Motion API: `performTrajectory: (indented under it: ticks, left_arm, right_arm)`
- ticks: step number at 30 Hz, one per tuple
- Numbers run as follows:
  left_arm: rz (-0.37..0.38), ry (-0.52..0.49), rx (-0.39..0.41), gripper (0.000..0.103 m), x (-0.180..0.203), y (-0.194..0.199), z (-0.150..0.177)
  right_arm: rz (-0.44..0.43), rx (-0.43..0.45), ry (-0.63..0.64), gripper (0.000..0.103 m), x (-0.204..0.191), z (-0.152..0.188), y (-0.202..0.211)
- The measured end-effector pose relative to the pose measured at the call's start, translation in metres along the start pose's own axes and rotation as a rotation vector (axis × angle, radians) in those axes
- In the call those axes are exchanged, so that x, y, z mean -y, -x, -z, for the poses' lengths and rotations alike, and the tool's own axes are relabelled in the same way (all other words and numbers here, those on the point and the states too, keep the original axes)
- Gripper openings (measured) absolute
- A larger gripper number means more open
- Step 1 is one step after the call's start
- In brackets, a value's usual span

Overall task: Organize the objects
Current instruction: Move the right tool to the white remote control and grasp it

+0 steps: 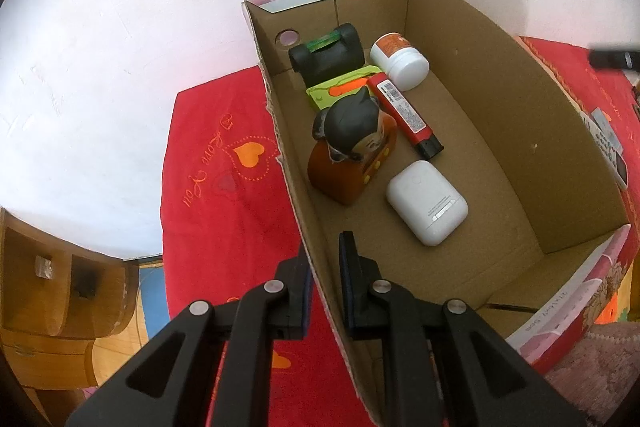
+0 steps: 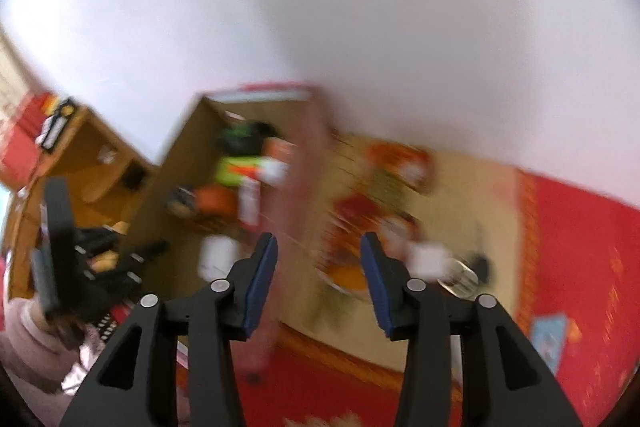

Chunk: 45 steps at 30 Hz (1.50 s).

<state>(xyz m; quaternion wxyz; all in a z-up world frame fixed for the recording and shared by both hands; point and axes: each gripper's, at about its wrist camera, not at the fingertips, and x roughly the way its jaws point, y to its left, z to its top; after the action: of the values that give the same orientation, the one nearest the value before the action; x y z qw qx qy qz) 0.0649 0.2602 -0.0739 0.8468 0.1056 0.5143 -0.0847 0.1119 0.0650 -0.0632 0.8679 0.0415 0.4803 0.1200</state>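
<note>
While the left claw [image 1: 325,259] stays out of the box's interior, it is clenched on the near-left wall of the cardboard box [image 1: 500,99], one finger outside, one inside. Box long axis runs from 6 o'clock toward 12 o'clock in the left wrist view; it sits on a red cloth [image 1: 224,163] covering the bench.

Contents, nearest first: a white case [image 1: 427,203], rounded, lying flat, at 1 o'clock from the claw. A toy figure [image 1: 352,155] with a dark head and orange body stands beside the left wall. A red tube [image 1: 404,113] lies with its black cap toward 5 o'clock. A green-and-orange item [image 1: 340,89] is partly hidden behind the figure. A black roll [image 1: 328,55] and a white bottle [image 1: 400,61] lie at the far end.

The right claw [image 2: 319,281] is released, nothing between its blue pads. Its view is heavily motion-blurred; objects on the patterned mat [image 2: 460,195] cannot be identified.
</note>
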Motion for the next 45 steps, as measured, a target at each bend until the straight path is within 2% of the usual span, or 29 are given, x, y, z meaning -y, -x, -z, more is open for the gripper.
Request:
performTrajectory:
  ticks: [3,6,12,14,18,25,29,32,39,45]
  left_arm:
    - [-0.001,-0.005,-0.004,0.011,0.0,-0.002,-0.001]
    - [-0.004,-0.008,-0.008,0.011,0.001,-0.004,-0.002]
    - [-0.008,-0.008,-0.012,0.011,0.002,-0.006,-0.003]
    - [-0.008,-0.009,-0.013,0.011,0.003,-0.007,-0.004]
    - [-0.014,-0.005,-0.014,0.011,0.003,-0.009,-0.005]
    - [-0.017,0.0,-0.013,0.011,0.005,-0.011,-0.005]
    - [-0.019,0.006,-0.013,0.011,0.005,-0.012,-0.004]
    - [-0.022,0.006,-0.015,0.011,0.005,-0.012,-0.005]
    - [-0.028,0.011,-0.016,0.011,0.007,-0.013,-0.006]
    - [-0.031,0.01,-0.017,0.011,0.008,-0.013,-0.007]
  right_arm:
    - [0.063,-0.051,-0.097,0.049,0.041,0.027,-0.003]
    - [0.114,-0.096,-0.142,0.05,0.07,0.049,-0.008]
    - [0.164,-0.189,-0.144,0.062,0.104,0.084,-0.021]
    - [0.193,-0.211,-0.131,0.068,0.106,0.088,-0.029]
    - [0.237,-0.236,-0.102,0.069,0.11,0.094,-0.04]
    - [0.257,-0.262,-0.058,0.073,0.108,0.095,-0.058]
    - [0.261,-0.269,-0.085,0.076,0.107,0.098,-0.058]
    - [0.264,-0.292,-0.113,0.076,0.11,0.096,-0.061]
    - [0.262,-0.273,-0.111,0.063,0.105,0.093,-0.057]
    - [0.163,-0.241,-0.194,0.06,0.107,0.097,-0.048]
